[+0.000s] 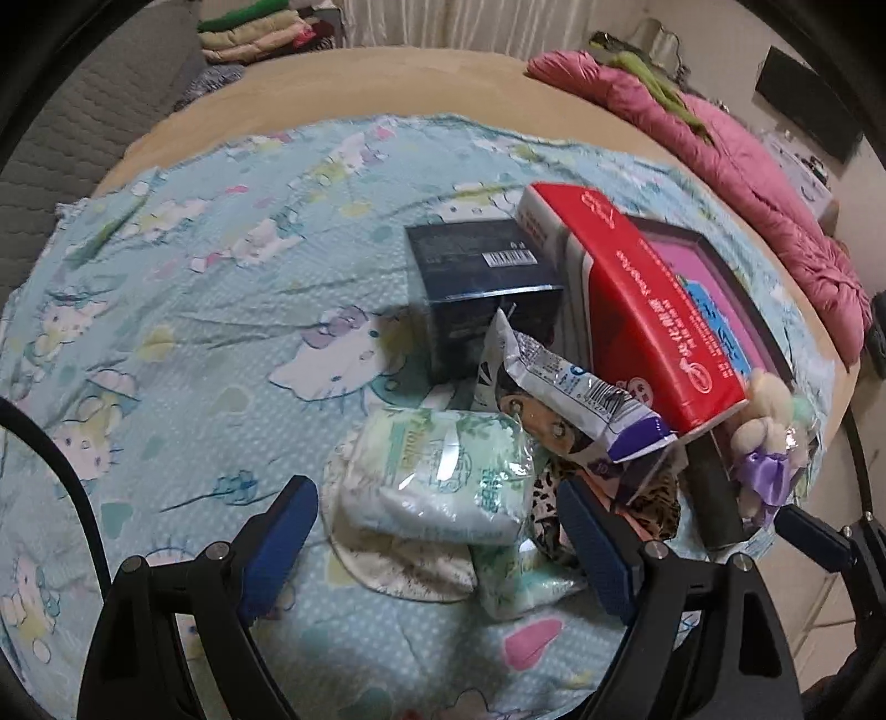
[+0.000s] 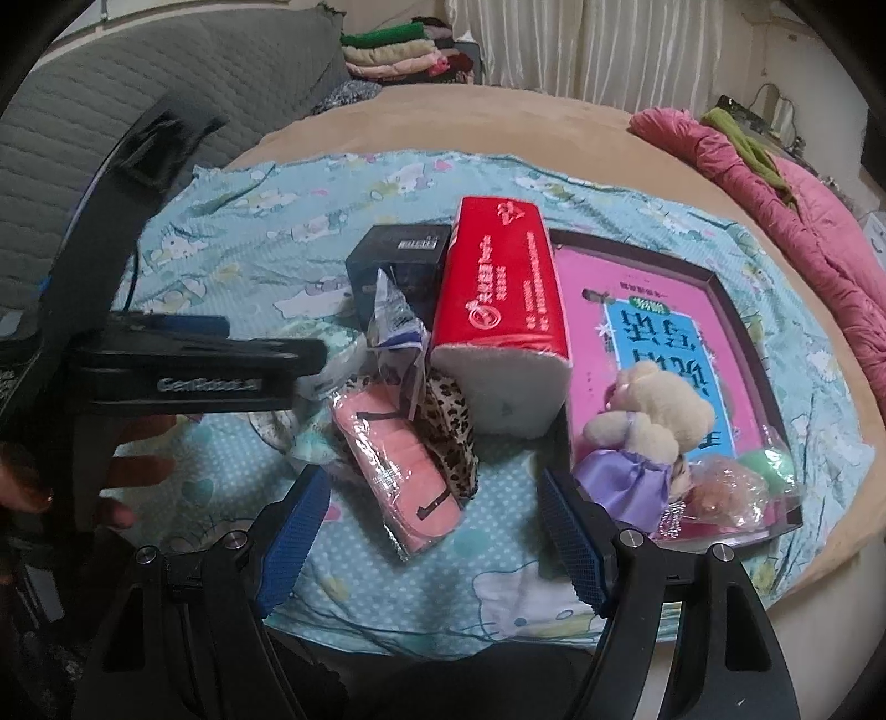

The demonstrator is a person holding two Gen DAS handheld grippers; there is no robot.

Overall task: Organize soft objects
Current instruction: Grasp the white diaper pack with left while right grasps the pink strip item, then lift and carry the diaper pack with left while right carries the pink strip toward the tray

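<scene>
Blue cartoon sheet (image 1: 194, 343) covers the bed. Both my claws gape empty: left (image 1: 437, 548) over the tissue pack (image 1: 437, 471), right (image 2: 432, 531) over the pink pack (image 2: 398, 471).

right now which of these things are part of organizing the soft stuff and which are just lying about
Job: green tissue pack, red tissue pack, pink packet, leopard-print cloth, plush bear.

Lying about: dark box, pink book, folded clothes, pink quilt.
</scene>
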